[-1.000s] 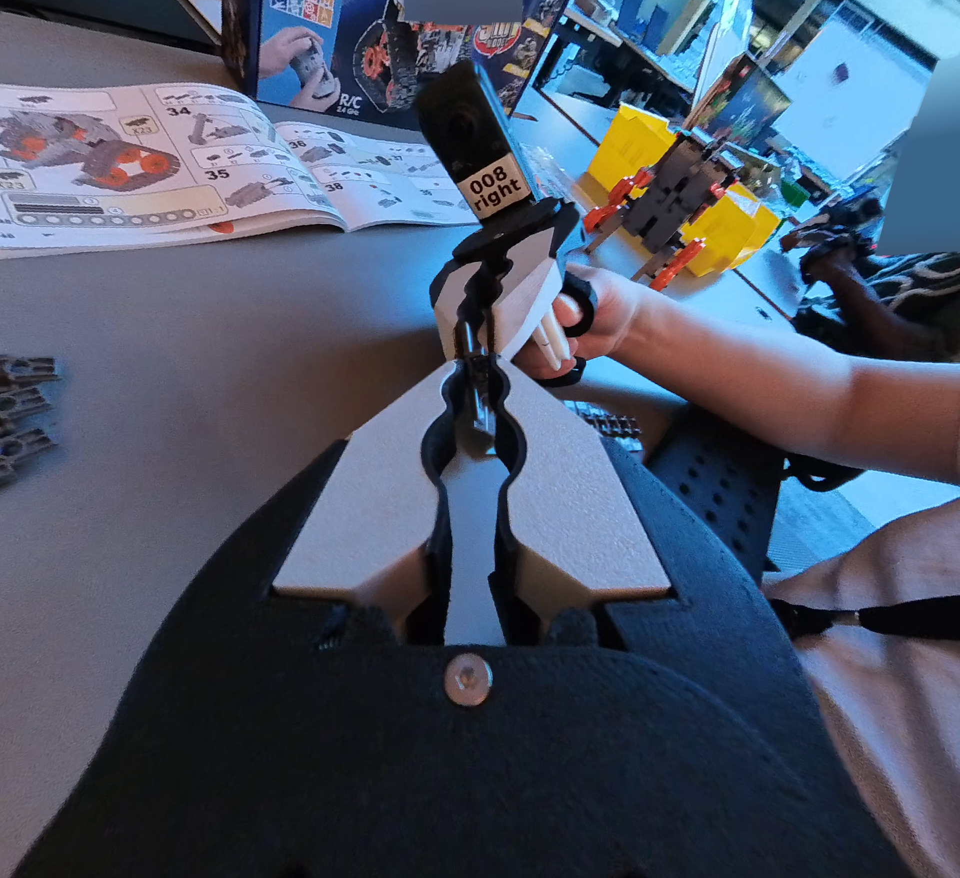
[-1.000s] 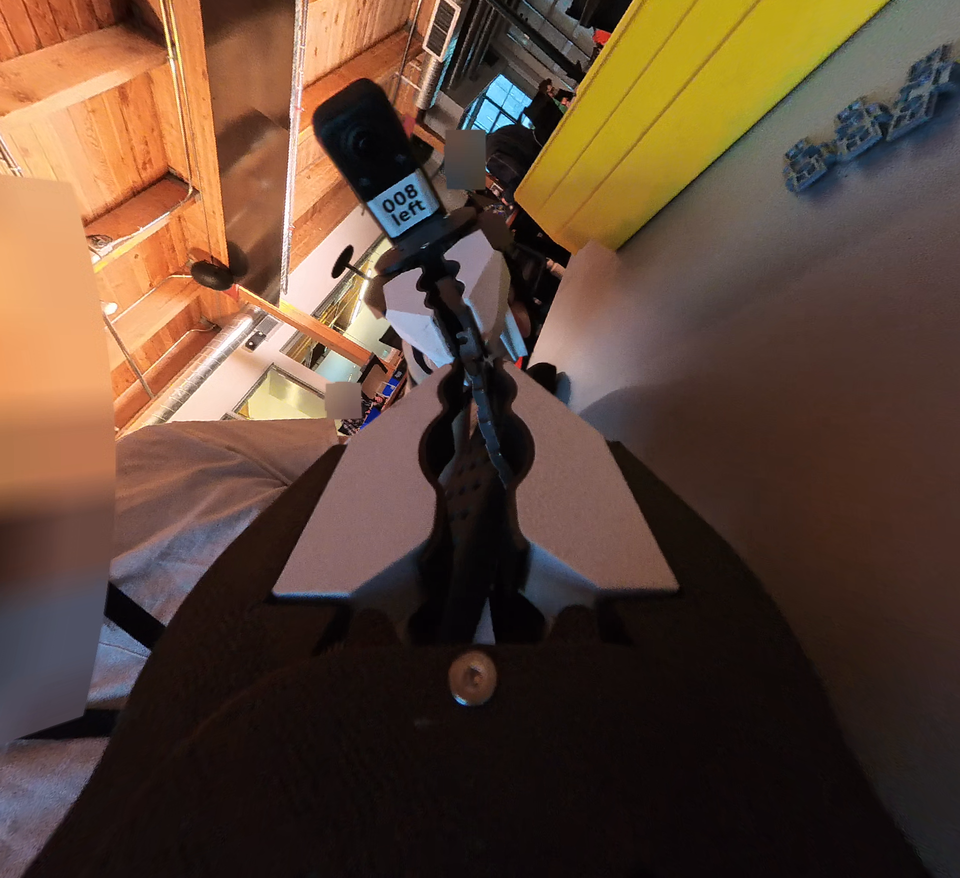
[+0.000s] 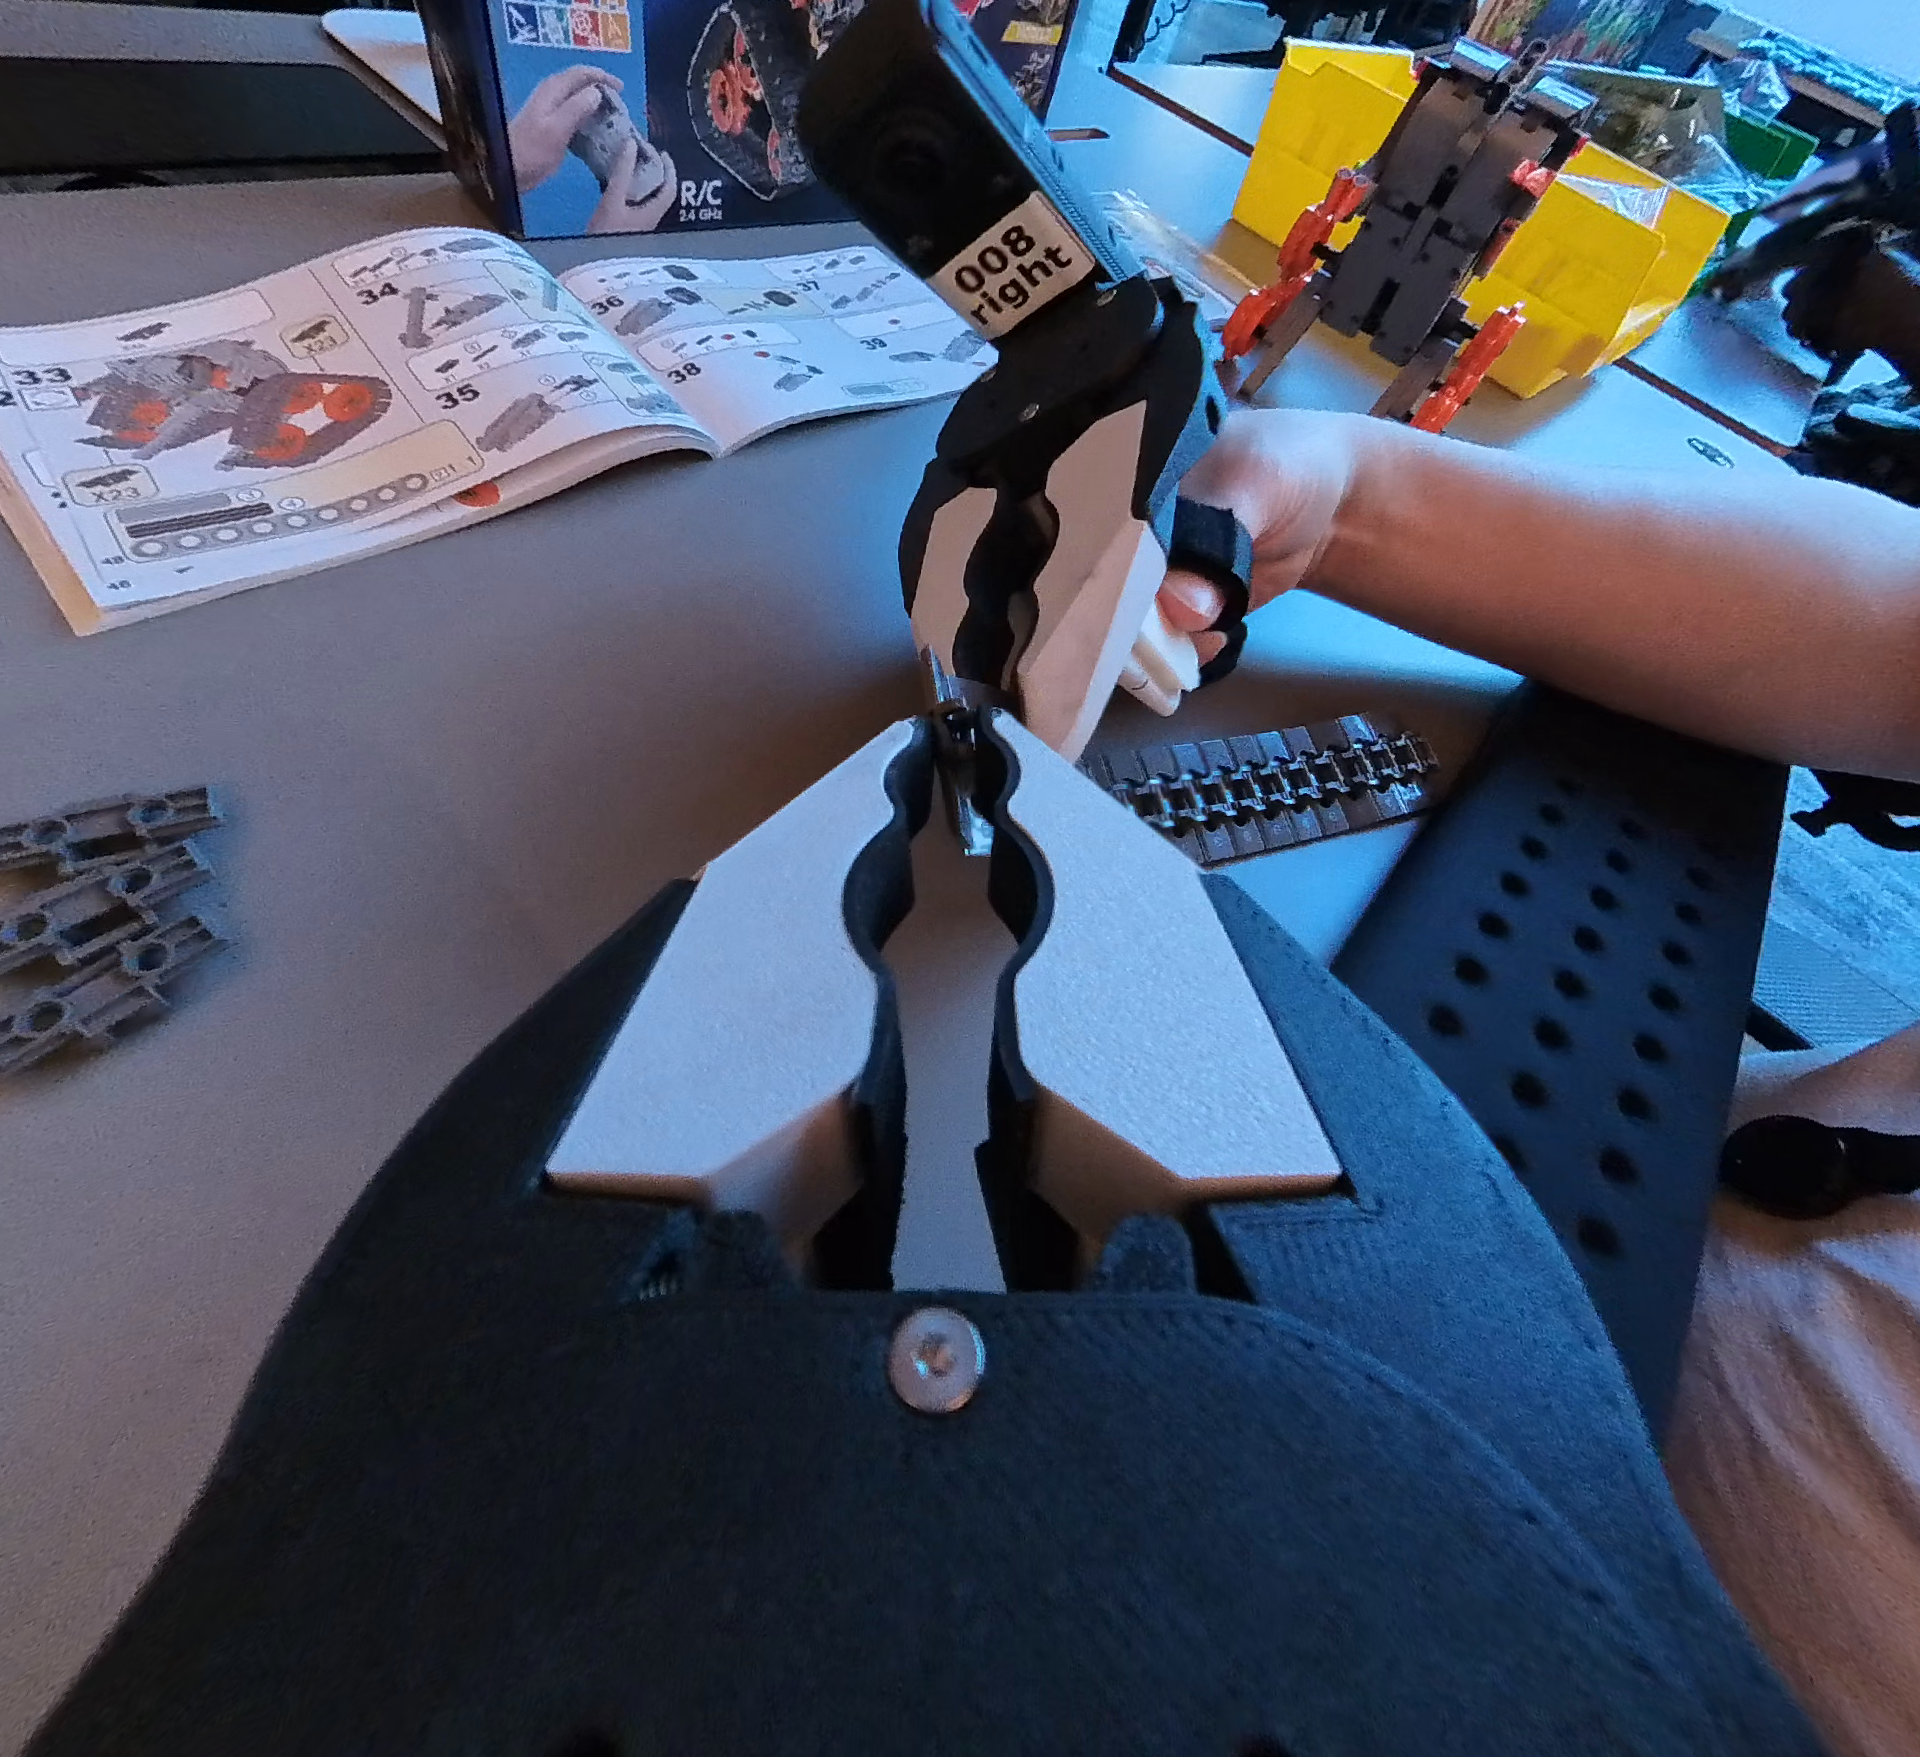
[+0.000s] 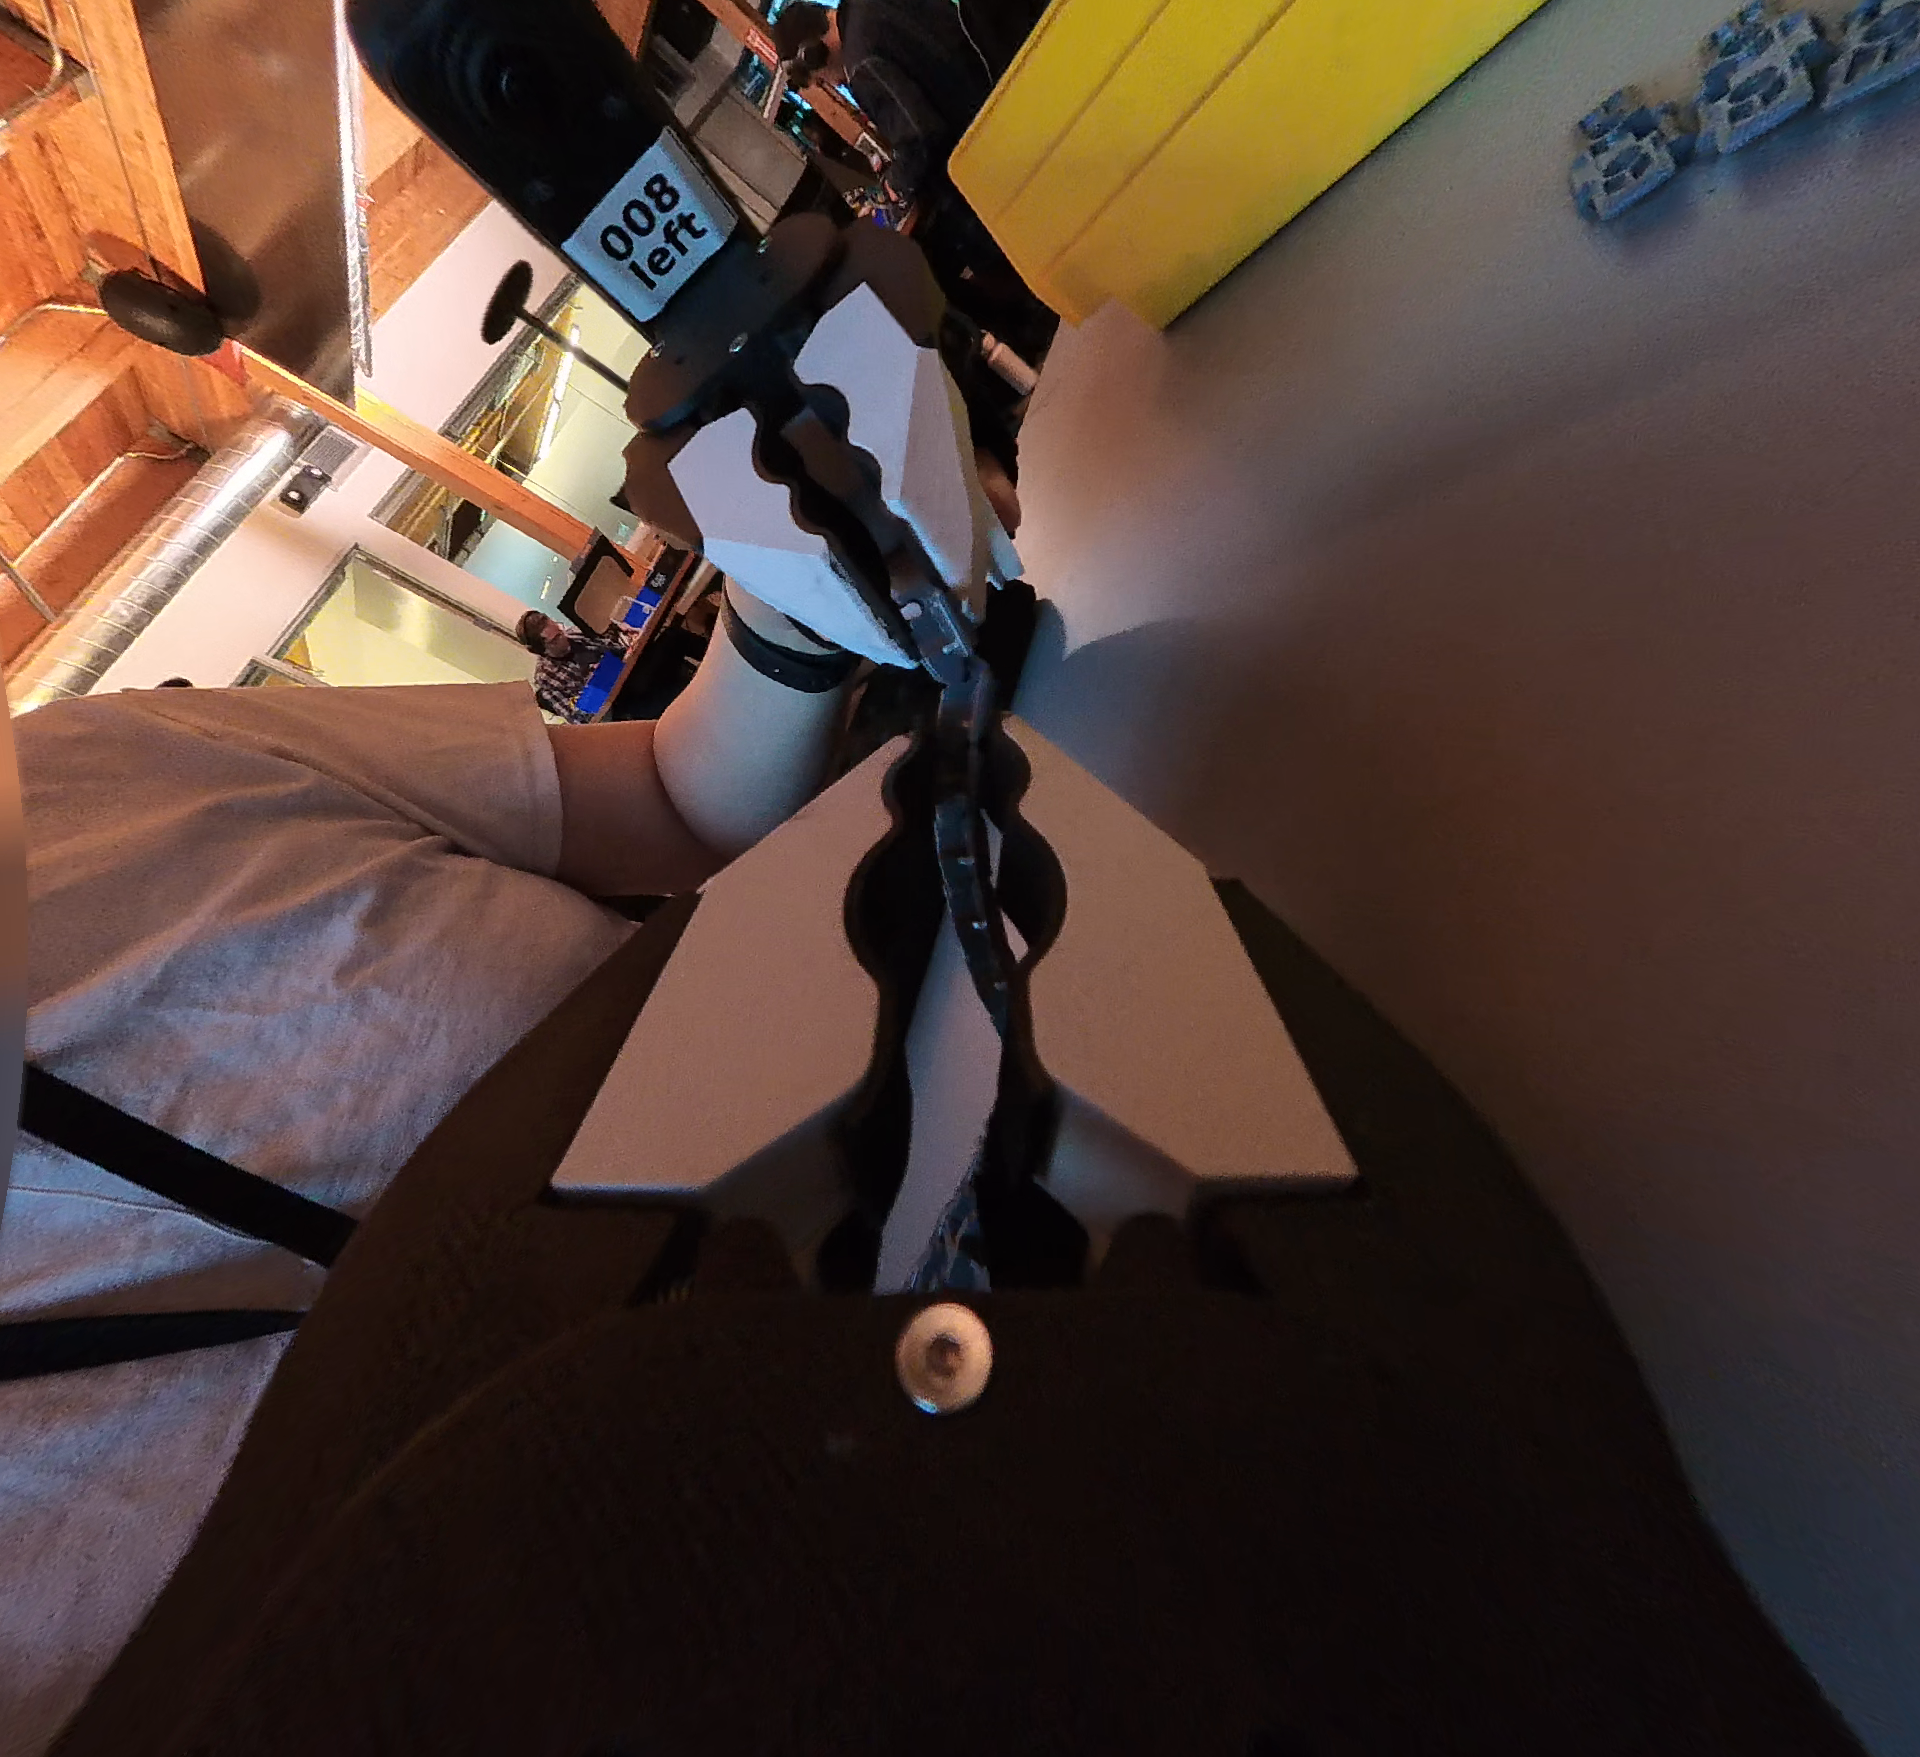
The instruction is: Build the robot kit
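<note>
My left gripper (image 3: 956, 736) and my right gripper (image 4: 961, 746) meet tip to tip above the grey table (image 3: 520, 772). Both are shut on one short dark track strip (image 4: 971, 918), which runs from between the right fingers into the left gripper (image 4: 940, 616). In the left wrist view only a small bit of the strip (image 3: 964, 793) shows between my left fingers. The right gripper (image 3: 987, 684) leans over it from above, held by a hand (image 3: 1278, 502). A second, longer track strip (image 3: 1257, 788) lies flat on the table just right of the tips.
Loose grey links (image 3: 94, 918) lie at the left. An open instruction booklet (image 3: 364, 388) and a blue kit box (image 3: 644, 24) stand behind. A yellow bin (image 3: 1579, 253) with a dark robot model (image 3: 1444, 180) is at the back right. A black perforated panel (image 3: 1558, 980) is at the right. The grippers are tip to tip, or close to it. About 15 cm separates my right fingertips from the black perforated panel (image 3: 1558, 980).
The right gripper has tilted over to the right and now meets the left one at an angle. The two grippers look closer together. Both stay shut on the strip.
</note>
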